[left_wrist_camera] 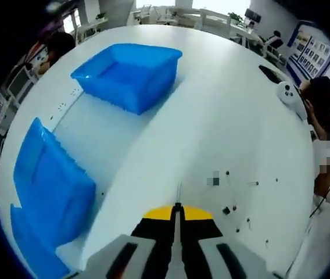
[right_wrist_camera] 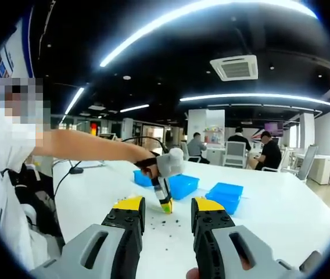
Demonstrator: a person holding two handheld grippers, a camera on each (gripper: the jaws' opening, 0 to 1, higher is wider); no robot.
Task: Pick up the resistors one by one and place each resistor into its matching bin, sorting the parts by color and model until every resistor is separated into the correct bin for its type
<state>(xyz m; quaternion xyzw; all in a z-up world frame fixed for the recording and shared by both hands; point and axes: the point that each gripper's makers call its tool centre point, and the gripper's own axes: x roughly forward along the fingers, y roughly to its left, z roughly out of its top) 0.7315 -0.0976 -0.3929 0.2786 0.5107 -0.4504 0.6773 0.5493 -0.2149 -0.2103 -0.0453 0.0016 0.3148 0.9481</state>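
Note:
My left gripper (left_wrist_camera: 177,208) is shut, its yellow-tipped jaws pressed together, and a thin wire lead of a resistor (left_wrist_camera: 178,190) pokes out between them. Several small loose resistors (left_wrist_camera: 226,210) lie scattered on the white table (left_wrist_camera: 211,116) to its right. Three blue bins stand to the left: one far (left_wrist_camera: 127,75), one near (left_wrist_camera: 49,186), one at the edge (left_wrist_camera: 28,250). In the right gripper view my right gripper (right_wrist_camera: 168,204) is open and holds nothing. Beyond it a hand holds the left gripper (right_wrist_camera: 166,207) tip-down over the scattered resistors (right_wrist_camera: 165,224), with the blue bins (right_wrist_camera: 182,185) behind.
A white device (left_wrist_camera: 287,93) and a black object (left_wrist_camera: 269,72) lie at the table's far right. A person (left_wrist_camera: 327,174) stands at the right edge. More blue bins (right_wrist_camera: 226,195) sit on the table, and people sit at desks (right_wrist_camera: 266,154) in the background.

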